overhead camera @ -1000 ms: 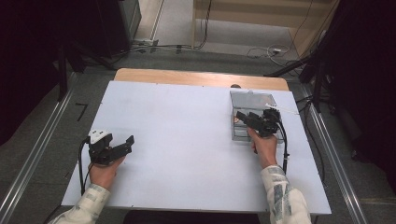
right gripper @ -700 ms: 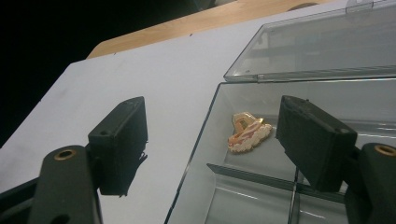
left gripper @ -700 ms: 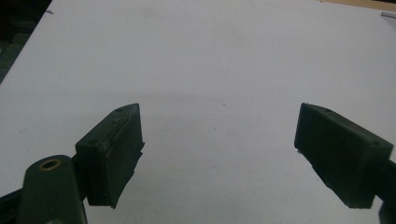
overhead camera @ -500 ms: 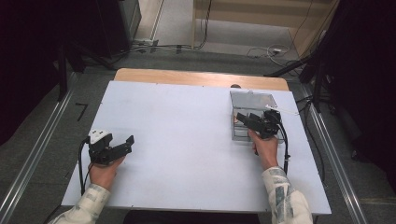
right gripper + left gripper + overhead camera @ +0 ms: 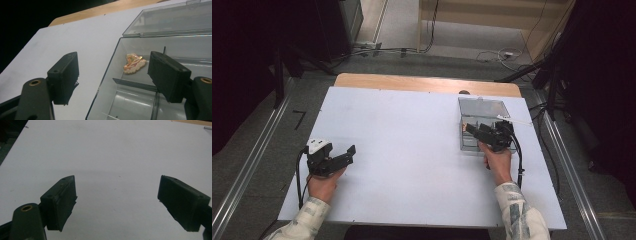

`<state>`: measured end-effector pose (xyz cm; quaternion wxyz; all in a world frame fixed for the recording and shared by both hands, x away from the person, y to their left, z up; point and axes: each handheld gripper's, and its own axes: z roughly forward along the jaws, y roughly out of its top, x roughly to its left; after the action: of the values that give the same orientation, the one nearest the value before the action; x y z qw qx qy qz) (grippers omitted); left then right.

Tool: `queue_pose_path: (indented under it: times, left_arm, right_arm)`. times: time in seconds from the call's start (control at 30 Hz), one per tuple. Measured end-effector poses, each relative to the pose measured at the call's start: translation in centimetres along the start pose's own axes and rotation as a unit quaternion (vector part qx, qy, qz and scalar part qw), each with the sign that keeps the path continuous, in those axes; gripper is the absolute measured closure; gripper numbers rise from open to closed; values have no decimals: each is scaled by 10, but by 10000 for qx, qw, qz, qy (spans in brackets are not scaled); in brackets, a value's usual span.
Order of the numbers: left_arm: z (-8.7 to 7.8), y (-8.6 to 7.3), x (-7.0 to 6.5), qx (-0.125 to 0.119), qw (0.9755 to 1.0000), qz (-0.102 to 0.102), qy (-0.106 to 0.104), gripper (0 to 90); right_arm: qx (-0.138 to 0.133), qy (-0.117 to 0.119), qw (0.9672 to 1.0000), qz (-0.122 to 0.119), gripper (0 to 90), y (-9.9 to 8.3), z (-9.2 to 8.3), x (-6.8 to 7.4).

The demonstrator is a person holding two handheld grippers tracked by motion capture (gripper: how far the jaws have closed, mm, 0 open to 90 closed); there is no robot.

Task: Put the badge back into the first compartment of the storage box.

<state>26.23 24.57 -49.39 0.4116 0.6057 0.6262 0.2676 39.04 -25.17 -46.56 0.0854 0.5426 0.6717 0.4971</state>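
Your left claw (image 5: 343, 154) spread, empty, near-left on the white bench (image 5: 407, 135) | your right claw (image 5: 476, 131) spread, empty, over the clear box's (image 5: 482, 107) near-left corner | orange charm (image 5: 134, 63) lies in the box's far-left compartment, between the jaws

No legible text or labels, perhaps owing to blur.

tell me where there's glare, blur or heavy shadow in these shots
High view: the white table is evenly lit and the surroundings fall to near black. Left gripper view: dim and bluish, the left tool casting a soft shadow across the table. Right gripper view: pale reflections streak the clear box, the right tool is slightly soft up close, and the small orange item is reasonably sharp.
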Motion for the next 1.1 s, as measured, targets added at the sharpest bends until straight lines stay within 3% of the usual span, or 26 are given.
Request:
queue_pose_path:
  times: [1.1]
  left_arm:
    - [0, 0, 1, 1, 10000, -6, 6, 157]
  right_arm:
    - [-13, 106, 9998, -157, 236, -14, -20, 1]
